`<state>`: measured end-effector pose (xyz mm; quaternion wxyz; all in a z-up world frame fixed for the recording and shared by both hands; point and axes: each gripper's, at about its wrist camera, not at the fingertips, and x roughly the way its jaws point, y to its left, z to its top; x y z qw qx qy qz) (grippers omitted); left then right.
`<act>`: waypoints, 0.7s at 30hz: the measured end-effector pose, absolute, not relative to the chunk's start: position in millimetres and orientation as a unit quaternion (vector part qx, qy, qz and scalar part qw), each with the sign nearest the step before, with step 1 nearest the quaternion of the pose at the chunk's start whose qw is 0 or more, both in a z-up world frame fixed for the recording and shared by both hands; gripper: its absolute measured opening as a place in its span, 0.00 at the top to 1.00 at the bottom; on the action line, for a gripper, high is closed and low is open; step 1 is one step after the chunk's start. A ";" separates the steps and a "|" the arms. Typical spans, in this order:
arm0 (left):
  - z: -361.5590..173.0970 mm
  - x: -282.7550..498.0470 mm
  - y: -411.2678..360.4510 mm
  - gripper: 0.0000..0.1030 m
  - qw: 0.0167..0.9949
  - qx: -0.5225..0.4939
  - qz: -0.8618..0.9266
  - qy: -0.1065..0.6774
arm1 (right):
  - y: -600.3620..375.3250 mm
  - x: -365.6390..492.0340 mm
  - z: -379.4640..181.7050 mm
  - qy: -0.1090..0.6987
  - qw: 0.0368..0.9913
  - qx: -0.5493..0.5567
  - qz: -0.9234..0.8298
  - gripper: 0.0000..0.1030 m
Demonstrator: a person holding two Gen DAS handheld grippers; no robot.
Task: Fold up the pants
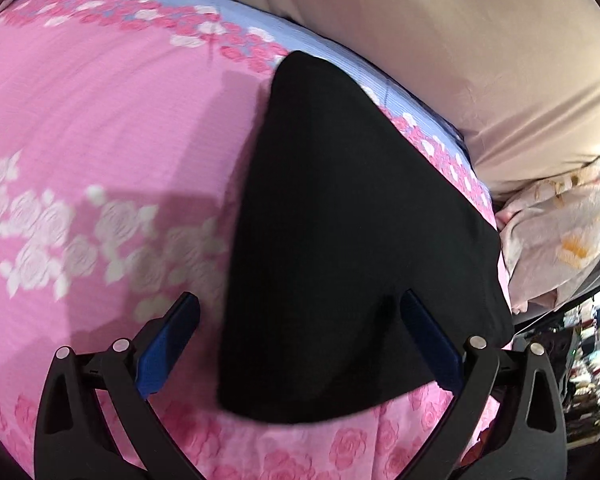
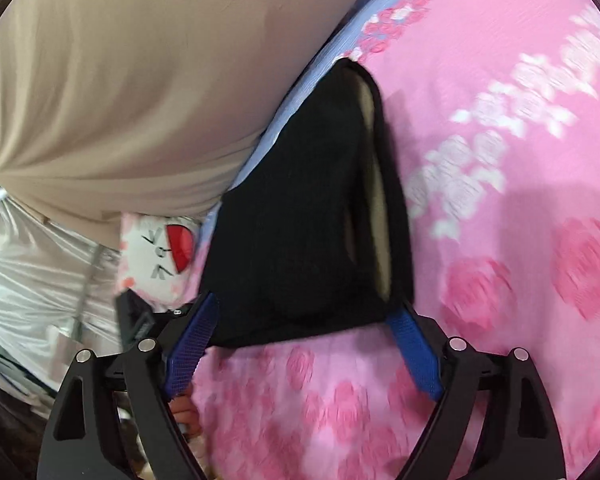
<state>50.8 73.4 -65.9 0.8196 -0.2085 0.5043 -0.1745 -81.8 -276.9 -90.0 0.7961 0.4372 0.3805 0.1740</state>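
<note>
The left tongs [image 1: 300, 308] stand wide apart, their blue pads clear of the cloth, with the near end of the black pants [image 1: 340, 240] lying between them. The right tongs [image 2: 308, 308] are likewise spread, gripping nothing, at the pants' near edge. The pants lie folded on the pink rose-patterned bedspread [image 1: 100, 120], close beside a beige cushion [image 1: 460, 40].

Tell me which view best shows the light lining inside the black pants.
The right wrist view: the pale lining shows along the open edge of the black pants. The left wrist view shows them only as solid black.
</note>
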 end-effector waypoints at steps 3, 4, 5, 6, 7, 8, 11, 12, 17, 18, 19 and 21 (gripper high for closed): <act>-67.1 56.9 64.6 0.05 0.819 -0.210 -0.179 0.503 | -263.5 -62.3 -88.4 0.381 0.803 0.424 0.173 0.18; -66.8 59.3 65.1 0.07 0.819 -0.212 -0.181 0.502 | -260.4 -56.8 -88.7 0.378 0.805 0.424 0.171 0.19; -66.7 62.7 62.4 0.11 0.818 -0.212 -0.182 0.504 | -258.5 -53.4 -88.9 0.377 0.807 0.424 0.164 0.29; -64.9 64.2 59.5 0.32 0.821 -0.204 -0.173 0.504 | -255.8 -49.1 -88.6 0.380 0.812 0.418 0.149 0.54; -63.8 66.2 58.5 0.46 0.824 -0.193 -0.161 0.508 | -255.6 -47.4 -89.0 0.384 0.814 0.413 0.138 0.59; -60.5 66.2 59.5 0.52 0.825 -0.191 -0.159 0.508 | -256.1 -46.4 -87.9 0.381 0.813 0.418 0.140 0.63; -38.3 53.8 67.5 0.66 0.829 -0.186 -0.191 0.492 | -252.1 -57.4 -63.8 0.367 0.830 0.397 0.140 0.69; -31.0 47.1 71.5 0.66 0.828 -0.188 -0.199 0.490 | -250.1 -65.1 -52.5 0.361 0.834 0.391 0.145 0.70; -19.4 -0.5 85.8 0.65 0.812 -0.181 -0.226 0.507 | -246.4 -107.6 -34.6 0.371 0.834 0.378 0.156 0.70; -29.2 -11.5 87.5 0.65 0.804 -0.180 -0.225 0.521 | -245.8 -116.8 -43.7 0.386 0.827 0.381 0.149 0.70; -40.1 -16.5 86.3 0.62 0.799 -0.177 -0.218 0.531 | -248.5 -124.4 -54.6 0.398 0.821 0.384 0.142 0.70; -61.8 -18.7 85.3 0.54 0.801 -0.167 -0.197 0.540 | -245.6 -134.4 -81.9 0.427 0.813 0.377 0.120 0.62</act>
